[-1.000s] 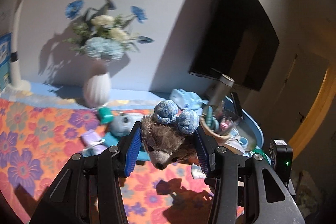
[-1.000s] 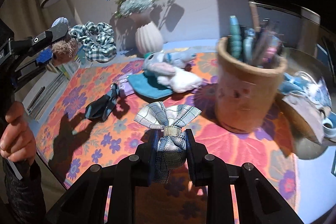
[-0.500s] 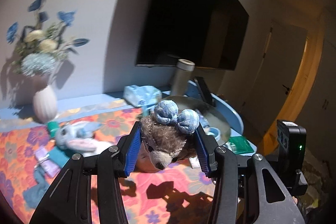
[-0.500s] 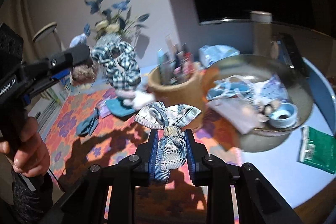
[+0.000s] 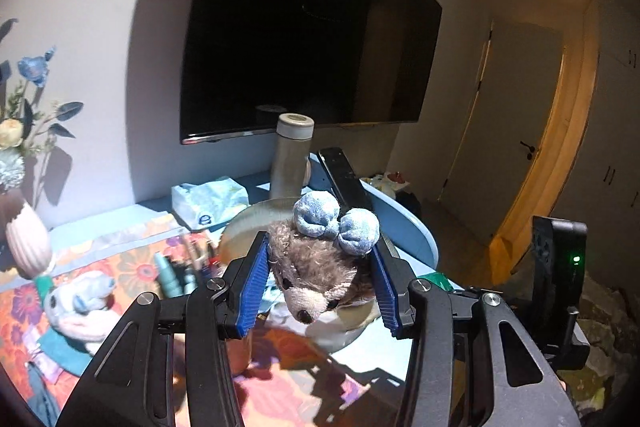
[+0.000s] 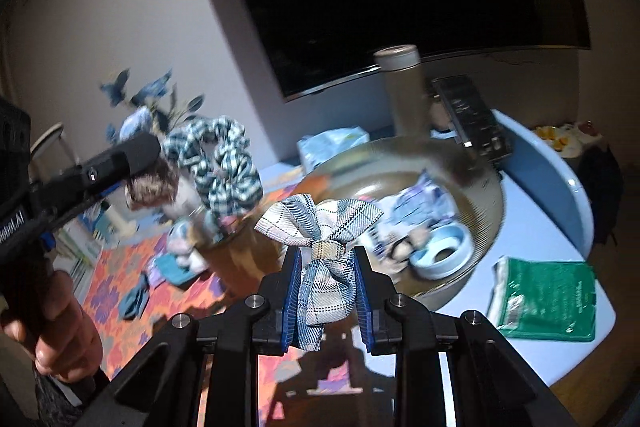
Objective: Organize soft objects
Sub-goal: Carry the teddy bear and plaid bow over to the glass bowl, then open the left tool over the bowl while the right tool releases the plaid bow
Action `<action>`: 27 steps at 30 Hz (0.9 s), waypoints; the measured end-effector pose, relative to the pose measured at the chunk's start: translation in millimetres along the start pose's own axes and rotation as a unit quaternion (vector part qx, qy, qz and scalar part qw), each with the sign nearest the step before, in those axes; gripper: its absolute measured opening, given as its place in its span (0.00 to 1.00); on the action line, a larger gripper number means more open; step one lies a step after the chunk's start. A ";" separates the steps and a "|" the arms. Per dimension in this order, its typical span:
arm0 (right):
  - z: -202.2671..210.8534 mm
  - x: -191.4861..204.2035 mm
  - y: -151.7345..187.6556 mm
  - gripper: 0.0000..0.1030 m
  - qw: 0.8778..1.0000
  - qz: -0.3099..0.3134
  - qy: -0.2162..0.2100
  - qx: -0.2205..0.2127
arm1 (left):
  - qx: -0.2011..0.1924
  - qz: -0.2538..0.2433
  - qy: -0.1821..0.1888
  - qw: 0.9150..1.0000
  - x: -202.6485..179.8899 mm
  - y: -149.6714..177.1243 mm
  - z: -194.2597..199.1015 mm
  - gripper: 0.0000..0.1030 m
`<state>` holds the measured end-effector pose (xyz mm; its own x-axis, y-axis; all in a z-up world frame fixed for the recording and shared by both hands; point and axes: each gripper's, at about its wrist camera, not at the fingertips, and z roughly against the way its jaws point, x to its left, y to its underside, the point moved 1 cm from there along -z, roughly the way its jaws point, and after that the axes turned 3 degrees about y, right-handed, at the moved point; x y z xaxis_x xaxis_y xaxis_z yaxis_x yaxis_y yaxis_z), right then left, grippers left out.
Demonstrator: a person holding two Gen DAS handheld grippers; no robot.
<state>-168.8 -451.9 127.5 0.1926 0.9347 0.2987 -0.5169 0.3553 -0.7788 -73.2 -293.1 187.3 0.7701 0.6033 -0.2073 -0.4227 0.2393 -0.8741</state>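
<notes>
My left gripper (image 5: 318,281) is shut on a brown plush mouse head (image 5: 316,271) with a blue bow, held in the air above the table. In the right wrist view the left gripper (image 6: 132,163) shows at the left with a blue plaid scrunchie (image 6: 218,163) hanging by the plush. My right gripper (image 6: 326,281) is shut on a grey plaid fabric bow (image 6: 322,227), held up in front of a large round bowl (image 6: 486,187). The bowl holds small cloth items and a pale blue ring.
A floral cloth (image 6: 116,287) covers the left of the blue table (image 6: 560,227). On it lie a plush bunny (image 5: 78,307), a clay pen pot (image 6: 248,247), a tissue pack (image 5: 208,199), a flask (image 5: 292,155), a remote (image 6: 472,115) and a green packet (image 6: 548,299). A television hangs behind.
Both grippers swung right while keeping hold of their items. The view moved from the vase and floral cloth toward the bowl, flask and right end of the table.
</notes>
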 end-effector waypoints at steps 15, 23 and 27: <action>-55.1 -48.4 -42.2 0.52 0.997 -0.030 0.072 0.010 | 0.059 0.027 -0.066 0.996 4.3 -20.6 -102.4 0.55; -61.5 -65.0 -35.3 0.56 0.995 -0.053 0.078 0.021 | 0.061 0.027 -0.068 0.995 11.2 -13.1 -100.2 0.67; -51.1 -60.3 -31.4 0.56 0.996 -0.055 0.073 0.021 | 0.061 0.014 -0.064 0.996 2.8 -11.6 -84.5 0.67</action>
<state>-121.6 -519.1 105.7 0.3676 0.8820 0.2949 -0.5201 0.4579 -0.7210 -25.8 -358.5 159.7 0.6930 0.7017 -0.1655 -0.5034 0.3066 -0.8079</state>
